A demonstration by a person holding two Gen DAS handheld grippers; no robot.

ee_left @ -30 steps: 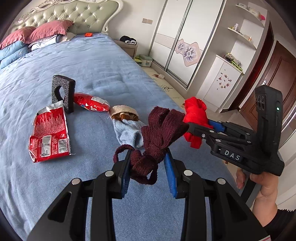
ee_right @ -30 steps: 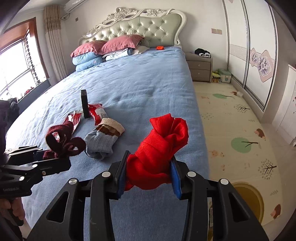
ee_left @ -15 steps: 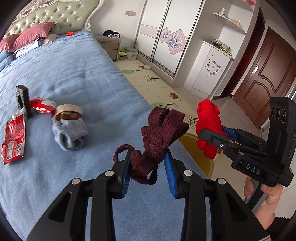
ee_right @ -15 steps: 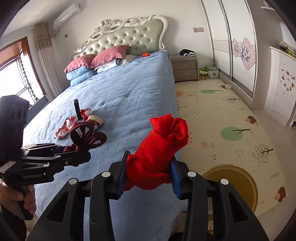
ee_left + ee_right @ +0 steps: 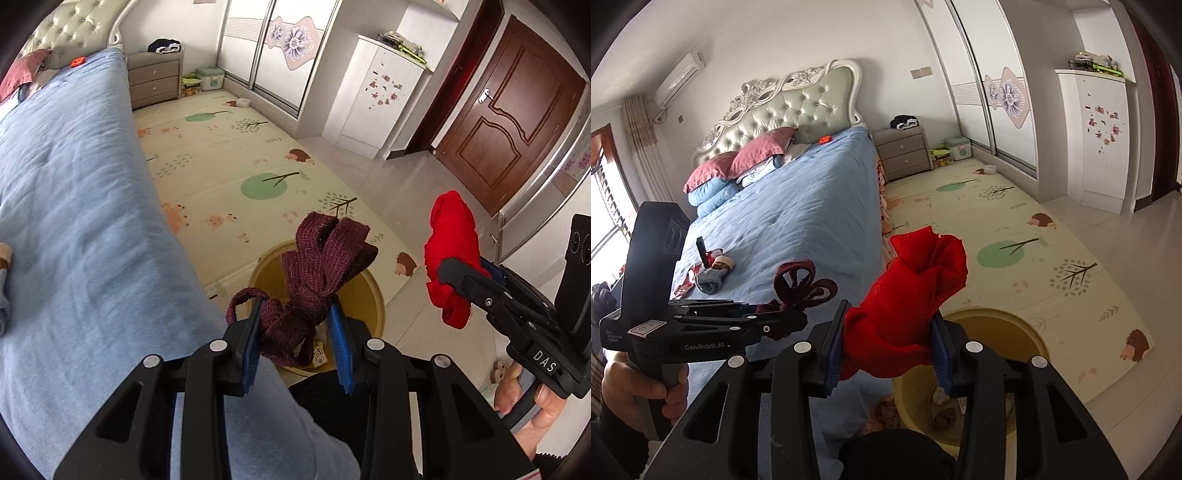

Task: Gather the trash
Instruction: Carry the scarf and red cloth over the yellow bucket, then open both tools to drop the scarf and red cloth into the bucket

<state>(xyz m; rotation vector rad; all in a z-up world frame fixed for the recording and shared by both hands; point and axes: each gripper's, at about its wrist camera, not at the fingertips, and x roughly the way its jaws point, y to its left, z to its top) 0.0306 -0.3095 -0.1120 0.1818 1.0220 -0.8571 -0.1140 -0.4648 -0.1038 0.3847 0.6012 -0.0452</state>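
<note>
The left gripper (image 5: 295,332) is clamped on a dark maroon knitted rag (image 5: 314,273), gripped at its bunched middle so the loose loops stick out past the jaws. Just below and ahead of it sits the yellow bin (image 5: 373,295), with some scraps already inside. To its right, the right gripper (image 5: 886,350) is pinched on a crumpled red cloth (image 5: 908,295), also near the bin's rim. Both appear held over the bin for dropping. Off to the left on the blue bed (image 5: 783,229) lie a sock (image 5: 709,278) and red wrappers (image 5: 685,286), well apart, likely still to collect.
</note>
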